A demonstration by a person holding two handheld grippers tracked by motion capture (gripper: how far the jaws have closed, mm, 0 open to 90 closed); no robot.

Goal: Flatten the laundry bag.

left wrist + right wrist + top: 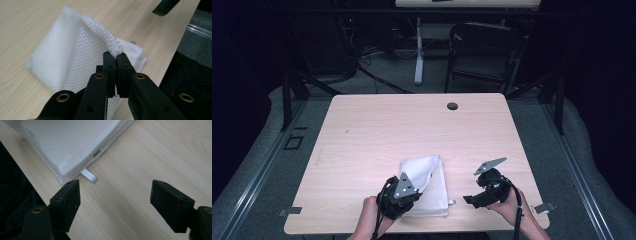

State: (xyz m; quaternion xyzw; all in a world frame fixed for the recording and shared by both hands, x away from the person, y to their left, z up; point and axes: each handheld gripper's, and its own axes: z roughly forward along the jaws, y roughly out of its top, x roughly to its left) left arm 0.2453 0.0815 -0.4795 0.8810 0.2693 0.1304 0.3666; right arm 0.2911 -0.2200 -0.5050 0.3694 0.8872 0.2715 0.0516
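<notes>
Folded white mesh cloth [428,186] lay at about 6 o'clock on the surface [377,130], near the front edge. Left gripper [115,55] had its fingers pressed together on a bunched corner of the top layer, lifted off the stack. Right gripper [115,195], at 3 o'clock of the cloth, held fingers spread over bare wood beside a small white tag [89,175], gripping nothing. Risked: thin pinch slipping free, or the whole unpinned stack dragging along toward the edge

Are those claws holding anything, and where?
The left claw pinches a bunched fold of the white mesh cloth. The right claw is open, holding nothing.
</notes>
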